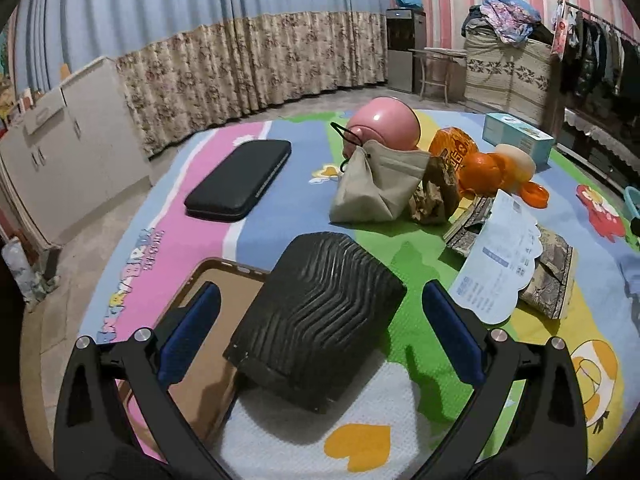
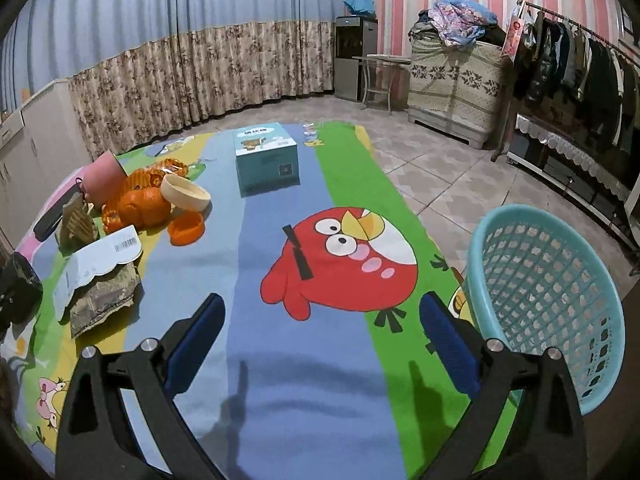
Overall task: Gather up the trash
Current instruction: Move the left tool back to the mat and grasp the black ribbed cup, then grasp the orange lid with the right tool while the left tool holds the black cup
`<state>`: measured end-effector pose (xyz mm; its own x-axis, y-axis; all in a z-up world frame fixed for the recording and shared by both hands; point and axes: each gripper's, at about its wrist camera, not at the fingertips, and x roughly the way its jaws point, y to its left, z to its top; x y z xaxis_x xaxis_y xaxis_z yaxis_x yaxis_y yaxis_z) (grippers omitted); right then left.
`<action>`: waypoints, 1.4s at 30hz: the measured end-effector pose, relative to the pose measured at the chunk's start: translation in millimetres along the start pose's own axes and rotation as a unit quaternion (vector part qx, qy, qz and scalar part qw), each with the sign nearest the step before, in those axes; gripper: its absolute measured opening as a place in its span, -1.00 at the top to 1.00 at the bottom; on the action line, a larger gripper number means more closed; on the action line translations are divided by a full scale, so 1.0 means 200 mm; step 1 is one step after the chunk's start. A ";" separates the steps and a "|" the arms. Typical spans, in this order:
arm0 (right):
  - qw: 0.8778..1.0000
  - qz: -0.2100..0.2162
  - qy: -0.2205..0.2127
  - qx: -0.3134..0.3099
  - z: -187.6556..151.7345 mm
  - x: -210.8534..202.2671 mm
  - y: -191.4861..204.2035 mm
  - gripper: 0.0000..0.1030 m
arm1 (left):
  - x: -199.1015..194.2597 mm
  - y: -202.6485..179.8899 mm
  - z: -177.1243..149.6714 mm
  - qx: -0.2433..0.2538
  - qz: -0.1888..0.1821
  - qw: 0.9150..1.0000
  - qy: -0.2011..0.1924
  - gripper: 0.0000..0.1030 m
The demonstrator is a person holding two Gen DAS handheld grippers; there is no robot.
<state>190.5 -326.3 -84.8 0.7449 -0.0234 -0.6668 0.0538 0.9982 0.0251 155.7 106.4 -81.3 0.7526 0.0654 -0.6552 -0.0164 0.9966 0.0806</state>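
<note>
Trash lies on a cartoon-print cloth over a table (image 2: 320, 380): a white printed paper (image 1: 498, 256), crumpled brown paper (image 1: 434, 196), torn camouflage cardboard (image 1: 552, 276), and an orange wrapper with orange peel (image 1: 476, 168). The same heap shows in the right wrist view at the left: the paper (image 2: 100, 260), the cardboard (image 2: 106, 300), the peel (image 2: 144, 204). A turquoise mesh basket (image 2: 548, 292) stands at the table's right edge. My left gripper (image 1: 320, 320) is open over a black ribbed object (image 1: 316, 320). My right gripper (image 2: 322, 336) is open and empty above the cloth.
A beige pouch (image 1: 376, 192), a pink ball-shaped container (image 1: 384, 124), a black case (image 1: 240, 180), a brown tray (image 1: 208, 360), a cream bowl (image 2: 184, 192), an orange lid (image 2: 186, 230) and a teal box (image 2: 266, 160) are on the table. Cabinets, curtains and a clothes rack surround it.
</note>
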 end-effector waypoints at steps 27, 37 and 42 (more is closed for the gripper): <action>0.996 0.052 0.038 -0.059 -0.12 0.01 0.42 -0.86 | -0.18 -0.07 0.00 -0.024 0.030 0.998 -0.051 -0.39; 0.991 0.074 0.058 -0.091 -0.04 0.12 0.72 -0.78 | -0.11 0.04 -0.04 -0.051 0.015 0.998 -0.039 -0.38; 0.985 0.102 0.094 -0.101 -0.07 0.21 0.77 -0.39 | -0.12 0.06 -0.05 -0.066 0.005 0.997 -0.042 -0.38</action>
<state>220.9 -172.7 -119.0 0.5901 0.1697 -0.7893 -0.2306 0.9724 0.0366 132.0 118.3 -72.0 0.8046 0.0759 -0.5889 -0.1064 0.9942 -0.0173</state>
